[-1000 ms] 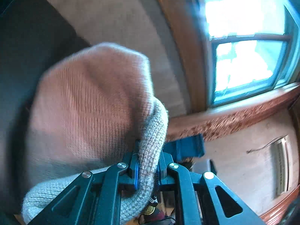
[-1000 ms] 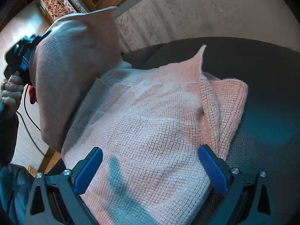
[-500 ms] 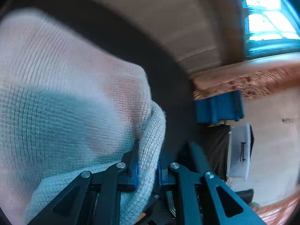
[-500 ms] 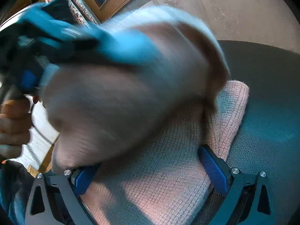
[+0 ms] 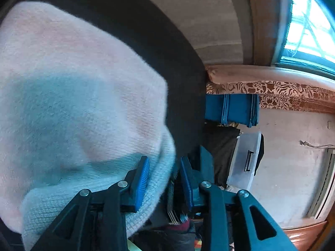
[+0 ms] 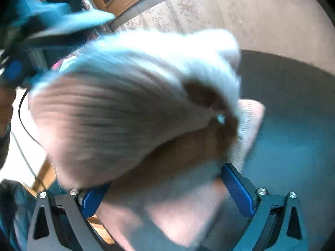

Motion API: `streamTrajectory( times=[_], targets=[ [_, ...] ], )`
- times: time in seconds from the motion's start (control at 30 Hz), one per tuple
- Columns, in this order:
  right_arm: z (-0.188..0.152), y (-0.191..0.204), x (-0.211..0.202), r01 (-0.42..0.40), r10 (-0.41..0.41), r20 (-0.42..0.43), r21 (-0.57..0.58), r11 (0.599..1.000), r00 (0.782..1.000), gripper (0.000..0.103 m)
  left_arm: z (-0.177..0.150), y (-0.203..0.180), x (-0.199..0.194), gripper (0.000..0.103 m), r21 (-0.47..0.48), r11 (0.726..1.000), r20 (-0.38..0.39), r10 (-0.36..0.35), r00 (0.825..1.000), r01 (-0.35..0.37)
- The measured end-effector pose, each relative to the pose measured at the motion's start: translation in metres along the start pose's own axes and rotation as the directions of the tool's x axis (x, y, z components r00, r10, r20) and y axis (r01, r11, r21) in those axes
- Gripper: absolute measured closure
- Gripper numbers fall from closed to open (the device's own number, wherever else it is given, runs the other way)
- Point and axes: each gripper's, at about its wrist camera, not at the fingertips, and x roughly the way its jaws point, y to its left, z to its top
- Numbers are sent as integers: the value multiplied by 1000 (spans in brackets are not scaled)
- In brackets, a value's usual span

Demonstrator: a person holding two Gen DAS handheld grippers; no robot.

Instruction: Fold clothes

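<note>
Currently: pink knit sweater (image 5: pixel 79 96) folded over on dark cushion (image 5: pixel 167 48).
Sweater's ribbed hem sits between left gripper (image 5: pixel 165 179) pads, near the cushion's edge; jaws opening, right pad clear of fabric. Right gripper (image 6: pixel 165 190) stands wide open over the blurred sweater, gripping nothing. Blue bin (image 5: pixel 230 109) beyond.

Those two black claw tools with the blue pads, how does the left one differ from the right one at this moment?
The left gripper has its jaws fairly close and opening, the pink sweater's ribbed edge between them; the right gripper stands wide apart over the sweater. The left gripper's far pad is clear of the knit; neither pad of the right presses it. Both are black with blue pads.
</note>
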Motion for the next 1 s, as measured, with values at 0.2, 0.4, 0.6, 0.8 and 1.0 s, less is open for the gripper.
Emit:
streamTrajectory(
  times=[0.2, 0.4, 0.6, 0.8, 1.0],
  targets=[
    [-27, -13, -56, 40, -40, 5, 41, 998, 999, 0, 6, -28, 24, 73, -40, 996, -61, -86, 994, 84],
    [-44, -12, -83, -37, 21, 99, 167, 985, 995, 0, -14, -46, -56, 73, 268, 961, 88, -99, 991, 72],
    [-8, 63, -90, -195, 193, 91, 5, 981, 977, 0, -27, 29, -130, 73, 284, 947, 305, 59, 950, -150],
    [-25, 85, -52, -181, 180, -183, 8, 983, 967, 0, -64, 94, -144, 73, 310, 934, 351, 64, 934, -180],
    [-48, 78, -35, -171, 201, -144, 199, 965, 969, 62, -77, 116, -107, 73, 398, 902, 295, 46, 954, -167]
  ],
)
